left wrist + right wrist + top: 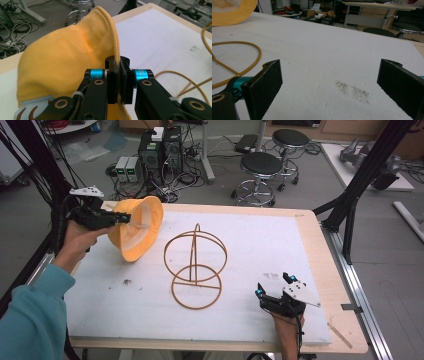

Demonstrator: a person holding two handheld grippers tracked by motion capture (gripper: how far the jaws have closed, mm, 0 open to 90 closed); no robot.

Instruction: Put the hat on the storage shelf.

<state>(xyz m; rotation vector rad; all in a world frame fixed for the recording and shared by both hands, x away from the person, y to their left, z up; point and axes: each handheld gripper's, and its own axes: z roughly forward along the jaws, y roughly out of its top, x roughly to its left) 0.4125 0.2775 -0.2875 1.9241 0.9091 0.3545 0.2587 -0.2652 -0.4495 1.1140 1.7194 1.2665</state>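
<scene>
A yellow hat [136, 227] hangs tilted above the table's far left, its opening facing right. My left gripper [126, 218] is shut on the hat's brim; in the left gripper view the brim [110, 37] runs down between the closed jaws of the left gripper [119, 75]. A golden wire stand [195, 267] with round hoops stands in the middle of the white mat. My right gripper [274, 286] rests low near the front right, open, with nothing between its fingers [265, 82]. The right gripper view shows the stand's base ring [249, 50] at left and the hat [232, 11] far off.
The white mat [260, 245] covers a wooden table [327, 270]. A dark smudge [353, 91] marks the mat ahead of the right gripper. Two stools [261, 167] and computer boxes [160, 150] stand on the floor beyond the far edge. A black frame post [370, 165] rises at right.
</scene>
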